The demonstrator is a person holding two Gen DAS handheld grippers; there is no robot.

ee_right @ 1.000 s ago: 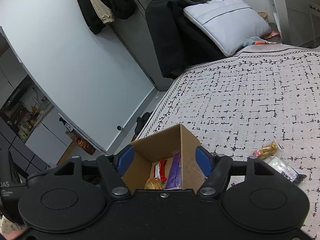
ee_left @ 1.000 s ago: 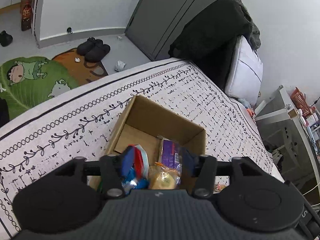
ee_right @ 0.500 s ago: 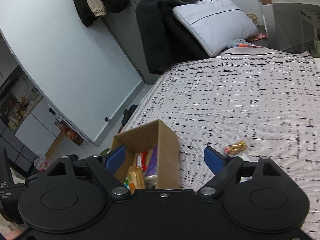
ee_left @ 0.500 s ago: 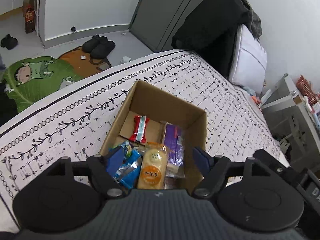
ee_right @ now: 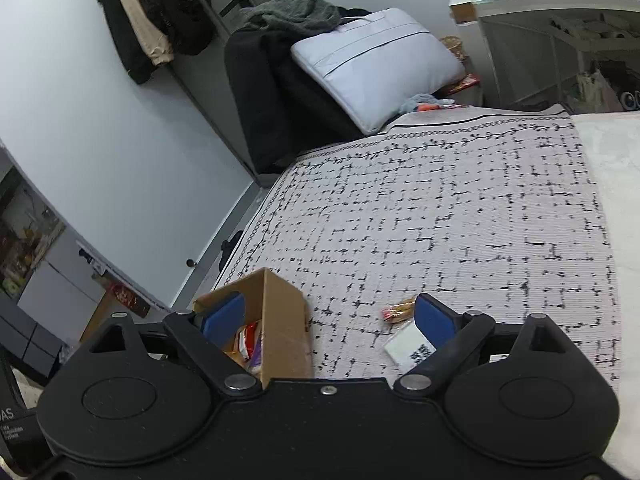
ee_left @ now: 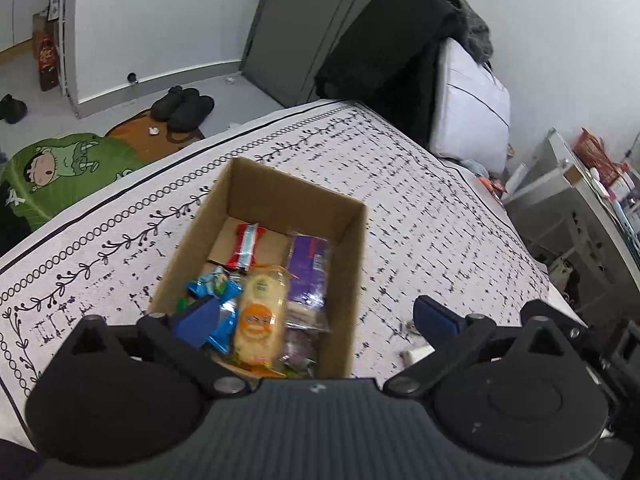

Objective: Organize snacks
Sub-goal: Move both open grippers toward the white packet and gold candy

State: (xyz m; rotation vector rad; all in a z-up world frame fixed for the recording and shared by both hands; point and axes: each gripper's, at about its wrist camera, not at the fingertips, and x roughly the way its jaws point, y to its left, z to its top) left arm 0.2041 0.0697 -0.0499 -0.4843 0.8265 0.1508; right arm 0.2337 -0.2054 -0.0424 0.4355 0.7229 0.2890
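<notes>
Both claws, left (ee_left: 316,320) and right (ee_right: 330,320), have just spread wide and hold nothing: snacks now lie in the cardboard box (ee_left: 276,190), two packets (ee_right: 404,330) remain on the bed (ee_right: 460,208).

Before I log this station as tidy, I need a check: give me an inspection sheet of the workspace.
Surface: patterned bedcover, flat.
Job's things: open cardboard box holding a red packet, purple packet, yellow packet and blue packet; small gold-wrapped snack and white packet lie loose on the cover beside it.
Clutter: nothing else seen on the cover.
Grippers: left gripper and right gripper open, jaws just widened, holding nothing.
Cables: nothing seen.
Surroundings: grey pillow, dark clothes, slippers, cartoon mat, cluttered desk.
</notes>
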